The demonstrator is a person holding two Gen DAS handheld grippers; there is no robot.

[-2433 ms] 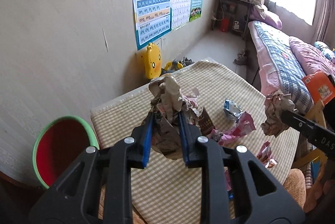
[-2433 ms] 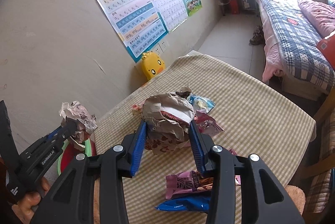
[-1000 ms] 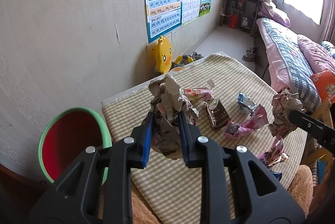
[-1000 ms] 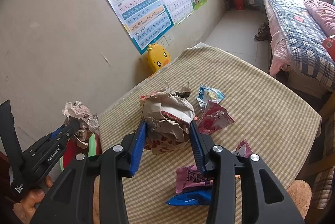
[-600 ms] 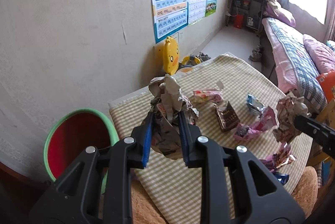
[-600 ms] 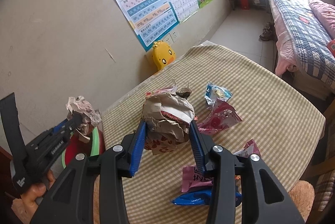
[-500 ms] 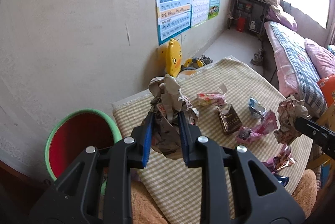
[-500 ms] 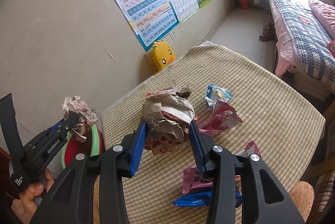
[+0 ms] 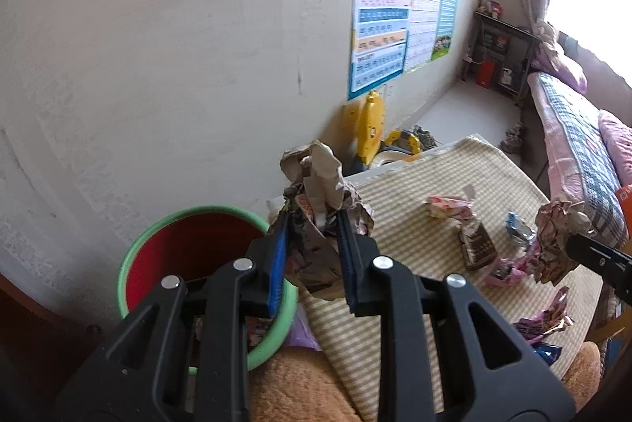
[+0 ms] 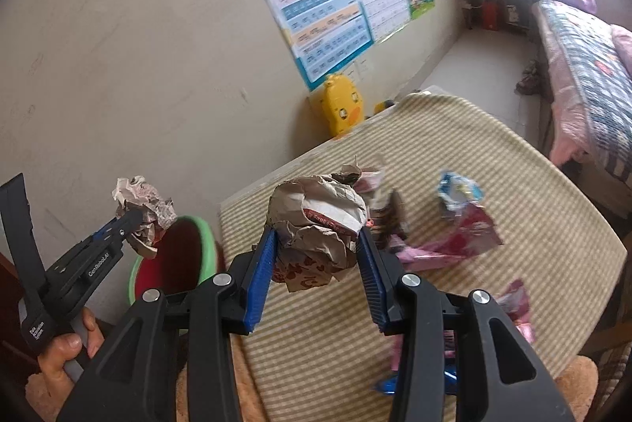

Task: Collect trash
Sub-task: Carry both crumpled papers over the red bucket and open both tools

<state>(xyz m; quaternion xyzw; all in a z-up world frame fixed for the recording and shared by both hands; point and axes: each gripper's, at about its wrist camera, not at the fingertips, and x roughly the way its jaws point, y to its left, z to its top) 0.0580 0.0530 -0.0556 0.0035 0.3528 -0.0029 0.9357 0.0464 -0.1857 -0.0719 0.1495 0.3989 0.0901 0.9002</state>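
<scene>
Left gripper (image 9: 314, 244) clamped on crumpled brown paper wad (image 9: 322, 193), right gripper (image 10: 318, 264) on bigger wad (image 10: 320, 216). Risk: release short of red green-rimmed bin (image 9: 158, 248), drops outside.

Open bin mouth, crowded tabletop

The bin (image 9: 158, 252) stands between the wall (image 9: 158, 66) and the table (image 10: 533, 185) edge, its mouth unblocked. Wrappers (image 10: 466, 236) crowd the table's middle; its far end near the yellow duck toy (image 10: 341, 106) lies bare.

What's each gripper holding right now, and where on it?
Left gripper pinches a crumpled paper wad around its lower half. Right gripper clamps a second crumpled paper ball by its sides.
</scene>
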